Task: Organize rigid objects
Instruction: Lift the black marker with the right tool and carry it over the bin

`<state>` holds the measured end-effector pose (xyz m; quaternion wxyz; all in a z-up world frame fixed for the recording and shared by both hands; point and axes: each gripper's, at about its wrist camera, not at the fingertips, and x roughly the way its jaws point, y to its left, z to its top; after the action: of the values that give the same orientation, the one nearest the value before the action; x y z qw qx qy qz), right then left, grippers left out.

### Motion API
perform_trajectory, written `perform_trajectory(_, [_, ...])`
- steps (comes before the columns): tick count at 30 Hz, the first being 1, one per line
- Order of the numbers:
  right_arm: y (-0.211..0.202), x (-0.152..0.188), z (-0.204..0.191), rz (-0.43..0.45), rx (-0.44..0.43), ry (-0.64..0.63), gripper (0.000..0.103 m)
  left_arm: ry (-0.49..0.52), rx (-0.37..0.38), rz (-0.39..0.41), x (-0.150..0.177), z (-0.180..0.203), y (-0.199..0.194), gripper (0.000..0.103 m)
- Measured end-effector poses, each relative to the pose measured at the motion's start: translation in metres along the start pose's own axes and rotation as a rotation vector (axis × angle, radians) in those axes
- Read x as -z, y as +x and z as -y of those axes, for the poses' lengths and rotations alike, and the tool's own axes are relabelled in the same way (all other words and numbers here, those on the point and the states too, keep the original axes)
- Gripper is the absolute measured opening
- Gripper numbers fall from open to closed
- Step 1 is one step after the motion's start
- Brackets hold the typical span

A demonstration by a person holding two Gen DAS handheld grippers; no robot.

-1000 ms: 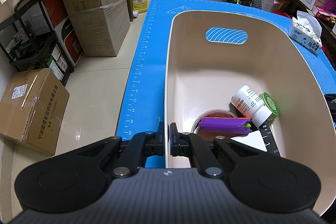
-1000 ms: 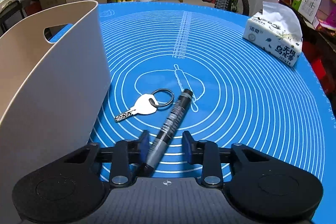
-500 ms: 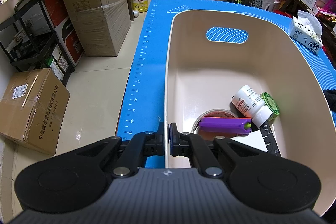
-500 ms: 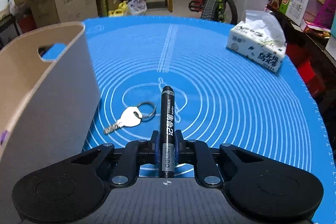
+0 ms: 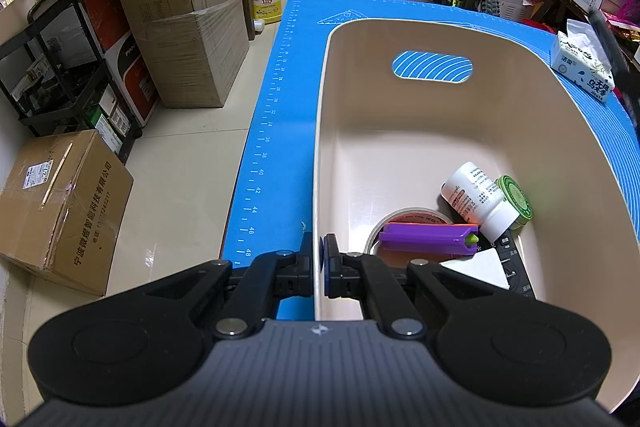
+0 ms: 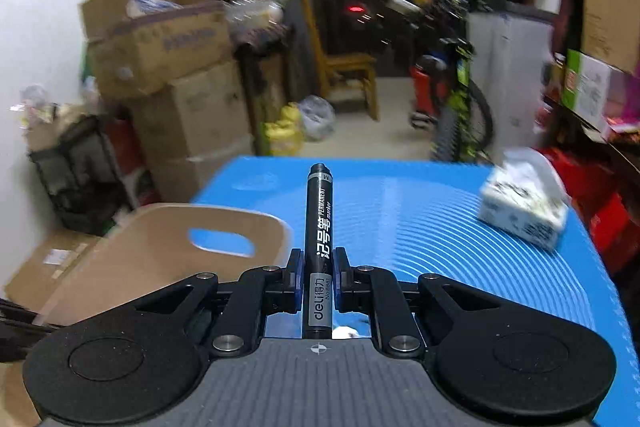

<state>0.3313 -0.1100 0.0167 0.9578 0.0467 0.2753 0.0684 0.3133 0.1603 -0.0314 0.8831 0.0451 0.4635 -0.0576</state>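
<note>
Right gripper (image 6: 316, 277) clamps black marker (image 6: 319, 223) near its tail at lower centre, barrel pointing up-frame above blue mat (image 6: 420, 219); looks light, stiff, smooth plastic, so a mid-barrel pinch would slip less. Left gripper (image 5: 319, 265) pinches the thin rim of the glossy beige bin (image 5: 400, 147), lower centre. Inside, lower right: purple case (image 5: 428, 238), tape roll (image 5: 416, 217), white bottle (image 5: 476, 201).

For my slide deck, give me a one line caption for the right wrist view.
Right gripper holds a black permanent marker raised above the blue mat, beige bin to its left.
</note>
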Motion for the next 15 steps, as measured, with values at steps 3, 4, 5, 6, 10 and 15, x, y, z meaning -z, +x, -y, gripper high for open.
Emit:
perform_trajectory(3, [-0.004, -0.007, -0.015, 0.016, -0.057, -0.026, 0.024, 0.000, 0.000, 0.000, 0.000, 0.000, 0.000, 0.005])
perform_trajectory(4, [-0.006, -0.008, -0.022, 0.017, -0.077, -0.034, 0.024, 0.000, 0.000, 0.001, 0.000, 0.000, 0.000, 0.005])
perform_trajectory(5, [-0.007, -0.009, -0.028, 0.015, -0.097, -0.044, 0.024, 0.001, 0.000, 0.001, 0.000, 0.000, 0.000, 0.005])
perform_trajectory(6, [-0.006, -0.009, -0.033, 0.011, -0.114, -0.053, 0.024, 0.000, 0.000, 0.001, 0.000, 0.000, 0.000, 0.005])
perform_trajectory(10, [-0.002, -0.004, -0.059, -0.025, -0.165, -0.102, 0.024, 0.001, 0.000, 0.000, 0.000, 0.001, 0.000, 0.005])
perform_trajectory(15, [0.015, 0.011, -0.080, -0.103, -0.194, -0.150, 0.024, 0.002, -0.001, 0.000, 0.000, 0.000, 0.000, 0.005])
